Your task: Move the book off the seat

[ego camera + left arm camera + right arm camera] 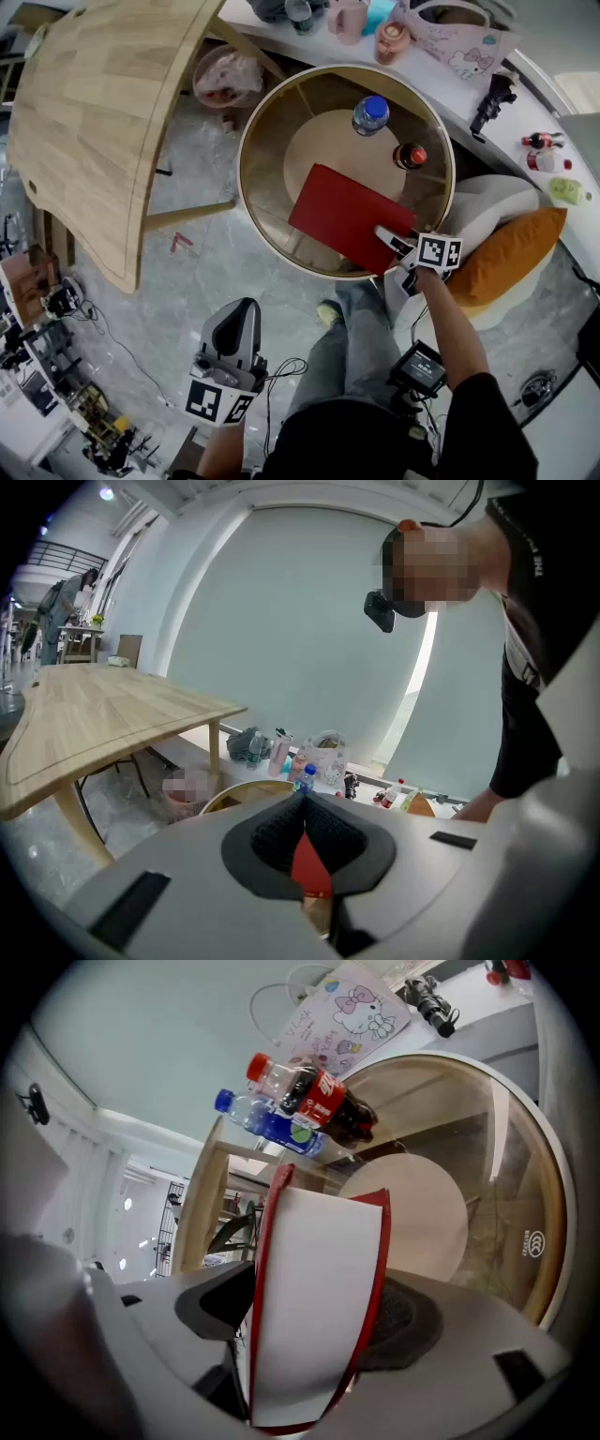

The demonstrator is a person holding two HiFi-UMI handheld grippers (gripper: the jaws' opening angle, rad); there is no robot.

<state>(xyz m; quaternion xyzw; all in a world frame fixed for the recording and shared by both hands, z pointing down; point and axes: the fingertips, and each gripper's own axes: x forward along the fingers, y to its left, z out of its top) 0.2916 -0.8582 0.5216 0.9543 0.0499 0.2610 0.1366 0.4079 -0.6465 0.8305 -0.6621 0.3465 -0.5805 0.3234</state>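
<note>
- The red book [342, 217] lies flat on the round glass-topped table [246, 150], its near corner reaching the table's rim.
- The right gripper [392, 246] has that corner between its jaws. They are spread wide and not clamped on the book, with a gap at one pad.
- A cola bottle [410, 156] and a water bottle [370, 113] stand on the glass just beyond the book.
- A white armchair [487, 202] with an orange cushion [511, 253] sits beside the table.
- The left gripper [244, 309] hangs over the floor, well apart, its jaw tips together on nothing.
</note>
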